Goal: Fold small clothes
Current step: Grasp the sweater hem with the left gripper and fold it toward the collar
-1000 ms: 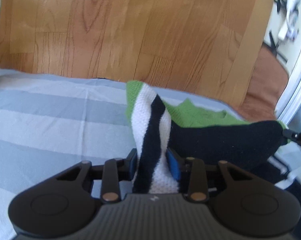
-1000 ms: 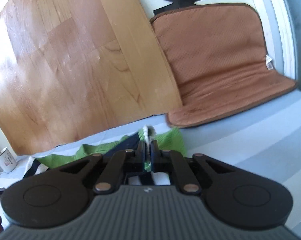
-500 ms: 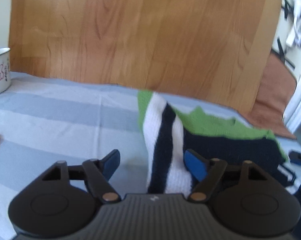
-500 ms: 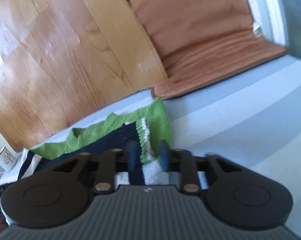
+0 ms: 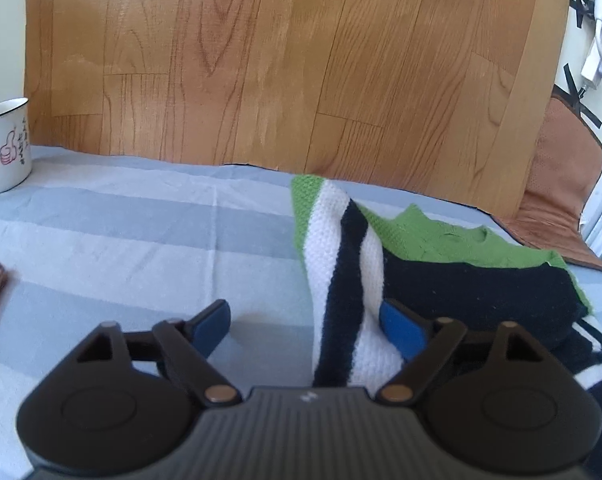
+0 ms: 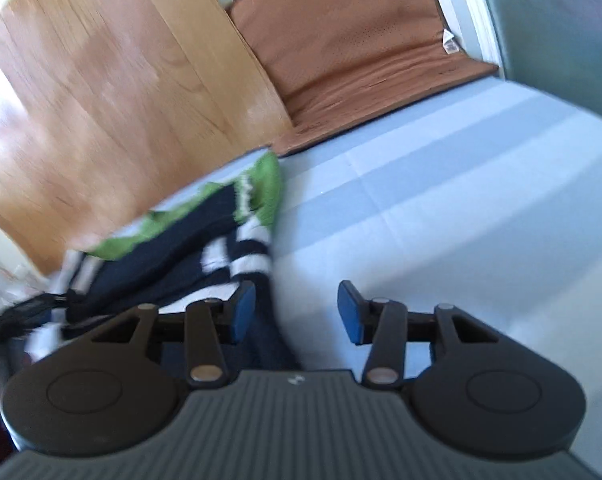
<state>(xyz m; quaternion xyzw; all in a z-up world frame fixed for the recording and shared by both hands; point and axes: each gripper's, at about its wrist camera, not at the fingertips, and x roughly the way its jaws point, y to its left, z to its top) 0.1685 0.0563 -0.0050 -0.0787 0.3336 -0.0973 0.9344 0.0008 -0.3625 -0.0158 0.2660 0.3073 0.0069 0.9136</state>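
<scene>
The right gripper (image 6: 297,312) hangs over a striped blue-grey sheet (image 6: 441,184), its jaws apart, with blue pads (image 6: 351,312) on each finger. A knitted garment (image 6: 205,232) in green, navy and white stripes lies crumpled on the sheet to the left, its dark edge running down beside the left pad; no pad presses on it. Behind stand a wooden board (image 6: 113,80) and a brown cushion (image 6: 361,48). The picture is blurred.

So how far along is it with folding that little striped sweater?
One fold looks done: the sweater lies doubled on the striped sheet. The left claw is opening around its striped end; the right claw stands open. Any further folds remain.
</scene>
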